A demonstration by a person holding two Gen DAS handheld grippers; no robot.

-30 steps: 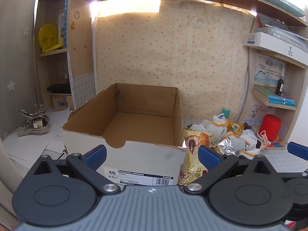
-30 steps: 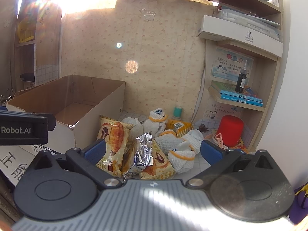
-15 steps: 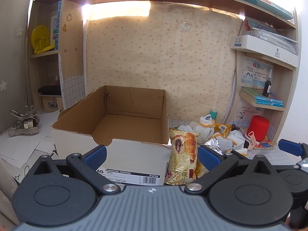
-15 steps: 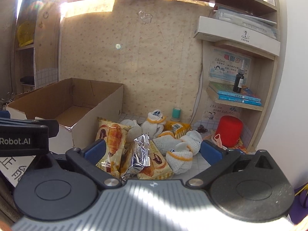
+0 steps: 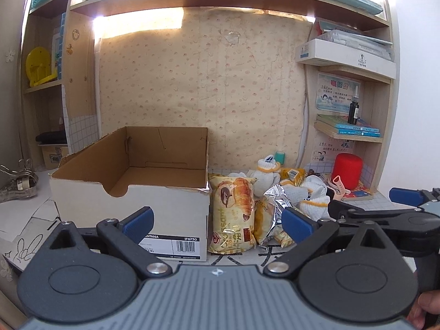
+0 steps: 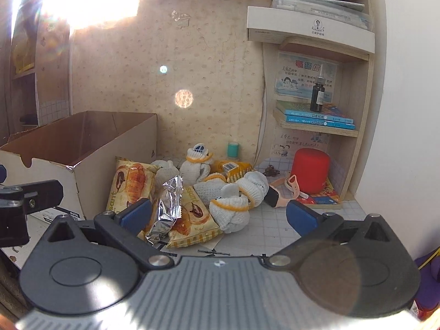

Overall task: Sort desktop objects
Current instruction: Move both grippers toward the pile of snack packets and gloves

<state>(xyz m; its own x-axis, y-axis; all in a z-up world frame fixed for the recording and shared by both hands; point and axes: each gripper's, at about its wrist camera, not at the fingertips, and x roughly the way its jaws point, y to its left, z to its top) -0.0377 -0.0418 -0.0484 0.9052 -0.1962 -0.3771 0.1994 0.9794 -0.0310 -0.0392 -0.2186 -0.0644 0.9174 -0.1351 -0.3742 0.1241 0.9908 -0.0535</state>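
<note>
An empty cardboard shoe box [image 5: 132, 187] stands on the desk at the left; it also shows in the right wrist view [image 6: 82, 148]. Right of it lies a pile: a croissant snack bag [image 5: 233, 214] [image 6: 129, 184], a silver foil packet [image 6: 167, 206], another croissant bag [image 6: 192, 217], and several rolled white socks with yellow bands [image 6: 233, 198]. My left gripper [image 5: 217, 220] is open and empty, held before the box's front right corner. My right gripper [image 6: 218, 214] is open and empty, in front of the pile.
A red cylinder [image 6: 310, 170] stands at the back right on a book, with a pink strap [image 6: 291, 187] beside it. A small teal container [image 6: 233, 150] stands by the wall. Shelves with books and a dark bottle [image 6: 317, 95] rise at right. Papers and metal clips [image 5: 16, 184] lie at left.
Both grippers have pulled back and shifted right, so the box and the pile look smaller and farther. The right gripper has swung toward the sock pile. Both stay open.
</note>
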